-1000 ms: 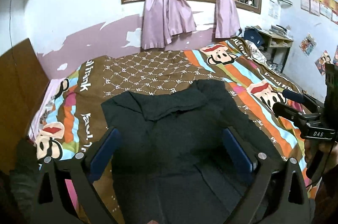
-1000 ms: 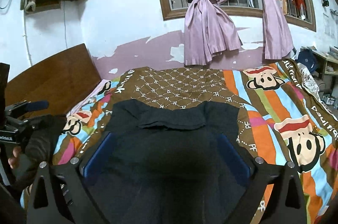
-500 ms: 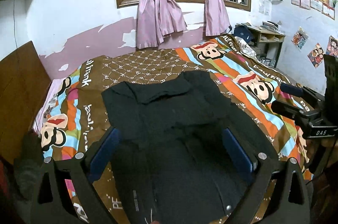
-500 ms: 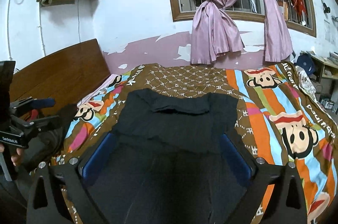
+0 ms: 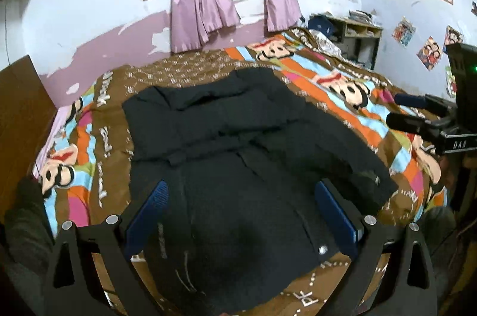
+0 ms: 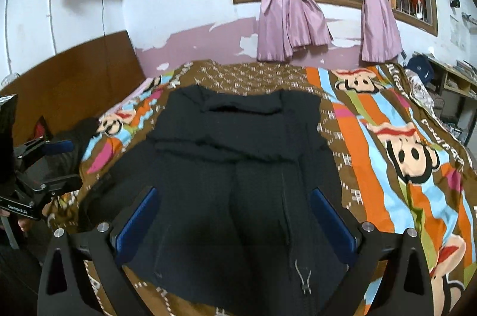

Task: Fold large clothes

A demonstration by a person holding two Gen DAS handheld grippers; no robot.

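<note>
Jacket point(image 5: 238, 167) flat on bed point(image 5: 351, 95), below my left claw point(image 5: 241, 214) and right claw point(image 6: 235, 217); both spread, empty.

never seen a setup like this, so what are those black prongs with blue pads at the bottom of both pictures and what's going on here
Those prongs are hand-held grippers. There is no robot: a person carries one two-finger gripper in each hand, and each has a wide-angle camera looking forward along its fingers.

One picture is from the left gripper, the other from the right gripper. The blue strips are the finger pads. Each camera also catches the other tool: the right gripper shows at the right edge of the left view, the left gripper at the left edge of the right view.

A black jacket lies spread on a bed with a colourful cartoon bedspread, collar toward the window, zip running down its front. One sleeve lies out to the side.

Both grippers are open and hold nothing; they hover above the jacket's lower part.
</note>
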